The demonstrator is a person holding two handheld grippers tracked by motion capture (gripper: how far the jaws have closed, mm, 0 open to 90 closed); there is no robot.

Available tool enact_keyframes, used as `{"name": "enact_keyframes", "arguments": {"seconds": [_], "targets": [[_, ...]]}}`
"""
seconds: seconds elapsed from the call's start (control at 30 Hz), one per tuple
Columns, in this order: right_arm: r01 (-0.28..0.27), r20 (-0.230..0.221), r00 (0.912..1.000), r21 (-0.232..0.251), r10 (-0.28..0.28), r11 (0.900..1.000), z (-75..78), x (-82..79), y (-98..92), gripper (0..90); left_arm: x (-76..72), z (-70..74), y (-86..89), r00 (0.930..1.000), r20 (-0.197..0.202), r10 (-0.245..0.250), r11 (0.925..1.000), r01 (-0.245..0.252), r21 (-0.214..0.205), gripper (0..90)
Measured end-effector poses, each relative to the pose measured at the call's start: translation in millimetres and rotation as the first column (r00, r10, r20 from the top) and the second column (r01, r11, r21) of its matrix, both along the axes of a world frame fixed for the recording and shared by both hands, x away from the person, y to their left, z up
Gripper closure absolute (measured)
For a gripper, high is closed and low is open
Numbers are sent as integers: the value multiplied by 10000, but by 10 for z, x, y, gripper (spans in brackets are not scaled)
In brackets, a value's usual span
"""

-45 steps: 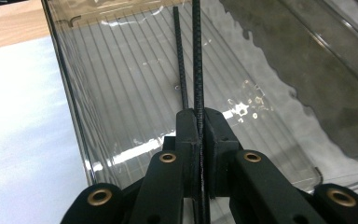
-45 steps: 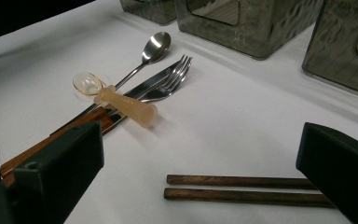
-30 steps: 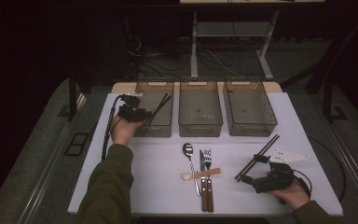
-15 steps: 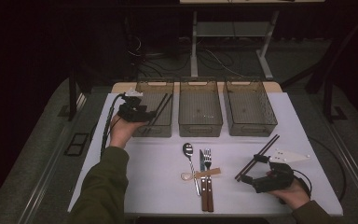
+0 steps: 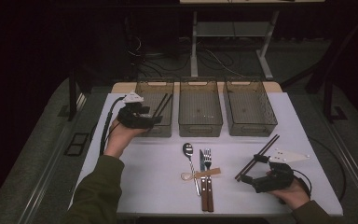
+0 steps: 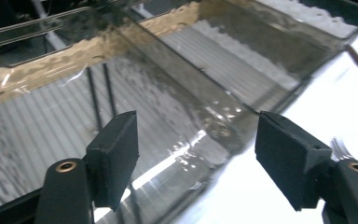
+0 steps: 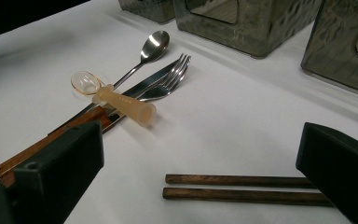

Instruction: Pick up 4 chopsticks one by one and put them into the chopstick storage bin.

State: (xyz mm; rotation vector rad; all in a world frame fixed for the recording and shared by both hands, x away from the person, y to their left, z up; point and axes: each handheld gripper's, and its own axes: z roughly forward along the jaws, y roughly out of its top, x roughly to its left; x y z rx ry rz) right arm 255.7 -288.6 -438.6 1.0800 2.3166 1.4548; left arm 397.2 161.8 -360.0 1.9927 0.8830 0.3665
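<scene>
- Clear plastic left bin already holds dark chopsticks; the left gripper, at its near rim, has just been opening, spread wide and empty. It should lift clear without knocking the wall.
- White table cover carries a spoon, fork and knife mid-table.
- The right gripper sits spread around a second chopstick pair, not pinching.
- Dark room beyond.

chopsticks partly behind right fingers

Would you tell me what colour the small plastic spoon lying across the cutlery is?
The small plastic spoon is pale translucent peach, clearest in the right gripper view.
</scene>
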Motion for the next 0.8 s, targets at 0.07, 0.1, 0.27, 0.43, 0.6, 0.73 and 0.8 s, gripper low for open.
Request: {"name": "enact_keyframes", "arguments": {"seconds": [0.07, 0.1, 0.27, 0.43, 0.6, 0.73, 0.8], "targets": [[-19, 6, 10000, -23, 19, 10000, -1, 2, -1, 6, -68, -8, -11, 9998, 42, -199, 9998, 199, -85, 275], [-16, 5, 10000, -21, 16, 10000, -1, 1, 0, 7, -101, -16, -17, 9996, 62, -262, 9996, 263, -105, 267], [2, 5, 10000, -18, -2, 10000, -2, 1, 0, 6, -288, -93, -36, 9984, 122, -560, 9982, 563, -227, 223], [18, 4, 10000, -29, -18, 10000, -1, -1, 1, 7, -468, -239, -35, 9979, 69, -641, 9975, 643, -303, 186], [27, 12, 10000, -29, -27, 10000, 0, -1, 3, 7, -649, -371, -37, 9975, 79, -705, 9969, 707, -349, 157], [40, 3, 10000, -21, -40, 10000, 5, -9, 1, 6, -772, -415, -16, 9972, 244, -702, 9963, 712, -473, 131], [20, 17, 10000, -21, -20, 10000, 4, -8, -2, 7, -829, -436, -4, 9974, 322, -649, 9963, 666, -548, 104]]}}
